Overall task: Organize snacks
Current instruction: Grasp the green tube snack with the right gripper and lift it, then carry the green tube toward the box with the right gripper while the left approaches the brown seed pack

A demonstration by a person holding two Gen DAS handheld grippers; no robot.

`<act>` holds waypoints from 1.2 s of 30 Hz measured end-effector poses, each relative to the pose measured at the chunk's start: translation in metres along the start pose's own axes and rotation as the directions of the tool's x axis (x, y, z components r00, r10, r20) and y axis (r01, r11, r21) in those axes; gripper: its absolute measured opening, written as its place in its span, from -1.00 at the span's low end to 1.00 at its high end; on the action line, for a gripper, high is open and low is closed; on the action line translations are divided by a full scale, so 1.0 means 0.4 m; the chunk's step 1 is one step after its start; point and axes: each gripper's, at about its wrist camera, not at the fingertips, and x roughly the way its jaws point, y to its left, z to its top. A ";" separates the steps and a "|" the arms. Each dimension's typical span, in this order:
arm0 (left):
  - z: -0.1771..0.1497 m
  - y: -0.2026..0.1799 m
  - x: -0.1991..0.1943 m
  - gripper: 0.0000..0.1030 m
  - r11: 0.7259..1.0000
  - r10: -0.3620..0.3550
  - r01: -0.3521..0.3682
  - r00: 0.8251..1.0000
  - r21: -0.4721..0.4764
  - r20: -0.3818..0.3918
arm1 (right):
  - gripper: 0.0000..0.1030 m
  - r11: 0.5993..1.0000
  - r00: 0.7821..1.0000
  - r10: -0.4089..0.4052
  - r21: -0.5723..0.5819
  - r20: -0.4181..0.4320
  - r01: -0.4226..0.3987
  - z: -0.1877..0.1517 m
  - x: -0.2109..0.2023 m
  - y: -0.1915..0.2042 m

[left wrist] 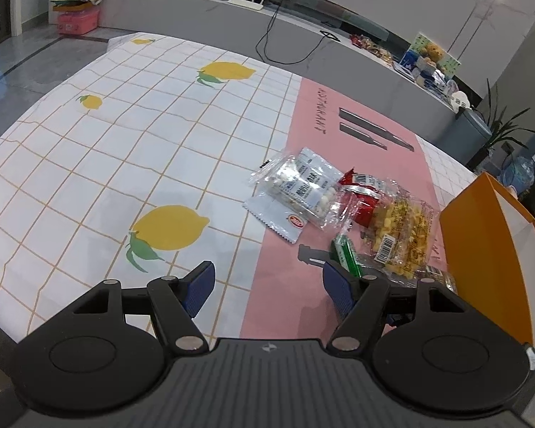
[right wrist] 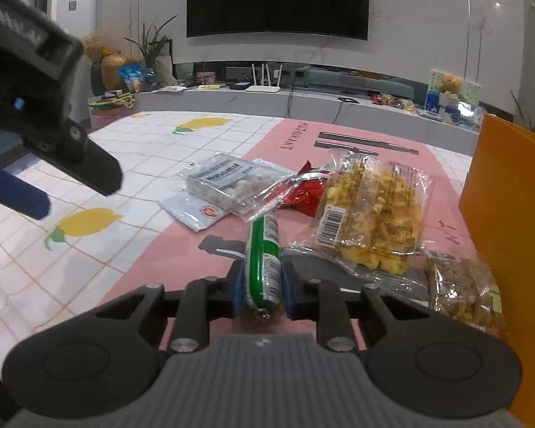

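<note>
Right gripper (right wrist: 262, 287) is closed tight on a green sausage stick (right wrist: 264, 260), which points forward over the pink part of the tablecloth (right wrist: 182, 260), near the yellow snack bag (right wrist: 374, 214). Left gripper (left wrist: 267, 285) stands wide with nothing between its blue pads. At the right edge stands an orange box (right wrist: 510, 214)

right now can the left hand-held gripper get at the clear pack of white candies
Probably yes: the left hand-held gripper is open and empty, and only bare tablecloth lies between it and the candy pack, which sits on top of the pile.
</note>
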 end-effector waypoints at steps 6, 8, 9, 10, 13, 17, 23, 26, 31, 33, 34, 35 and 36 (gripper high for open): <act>-0.004 -0.025 -0.021 0.58 0.998 -0.045 0.044 0.998 0.035 0.032 | -0.61 0.998 0.995 0.028 0.060 0.095 -0.034 0.077 -0.103 -0.043; -0.008 -0.036 -0.027 0.58 0.997 -0.062 0.060 0.997 0.046 0.042 | -0.61 0.997 0.990 0.025 0.073 0.138 -0.035 0.108 -0.145 -0.066; -0.010 -0.042 -0.028 0.58 0.996 -0.069 0.066 0.997 0.052 0.045 | -0.61 0.996 0.988 0.022 0.079 0.156 -0.035 0.122 -0.165 -0.078; -0.012 -0.047 -0.029 0.58 0.996 -0.074 0.071 0.996 0.060 0.049 | -0.61 0.996 0.985 0.021 0.085 0.174 -0.036 0.138 -0.187 -0.094; -0.017 -0.067 -0.029 0.58 0.993 -0.084 0.079 0.995 0.084 0.054 | -0.61 0.994 0.979 0.013 0.105 0.201 -0.035 0.171 -0.241 -0.142; -0.019 -0.100 -0.021 0.58 0.989 -0.114 0.110 0.993 0.099 0.031 | -0.61 0.989 0.971 -0.026 0.146 0.239 -0.009 0.193 -0.295 -0.211; -0.017 -0.174 -0.014 0.58 0.976 -0.144 0.135 0.989 0.172 0.040 | -0.61 0.970 0.964 -0.077 0.244 0.256 0.013 0.206 -0.345 -0.311; -0.014 -0.212 0.006 0.58 0.969 -0.149 0.140 0.989 0.204 0.028 | -0.61 0.957 0.960 -0.096 0.291 0.262 0.016 0.204 -0.368 -0.350; -0.009 -0.275 0.067 0.58 0.960 -0.109 0.102 0.994 0.259 0.013 | -0.61 0.936 0.958 -0.112 0.352 0.263 0.013 0.196 -0.387 -0.393; -0.008 -0.300 0.094 0.58 0.955 -0.105 0.100 0.995 0.280 0.002 | -0.61 0.931 0.961 -0.112 0.365 0.254 0.012 0.193 -0.387 -0.401; -0.011 -0.310 0.104 0.58 0.953 -0.108 0.106 0.994 0.285 -0.009 | -0.61 0.929 0.962 -0.112 0.370 0.250 0.012 0.194 -0.385 -0.407; -0.018 -0.323 0.117 0.58 0.949 -0.122 0.127 0.992 0.289 -0.033 | -0.61 0.927 0.963 -0.113 0.374 0.247 0.012 0.194 -0.384 -0.410; -0.026 -0.336 0.128 0.58 0.944 -0.140 0.151 0.988 0.295 -0.058 | -0.61 0.926 0.964 -0.112 0.377 0.243 0.013 0.196 -0.382 -0.416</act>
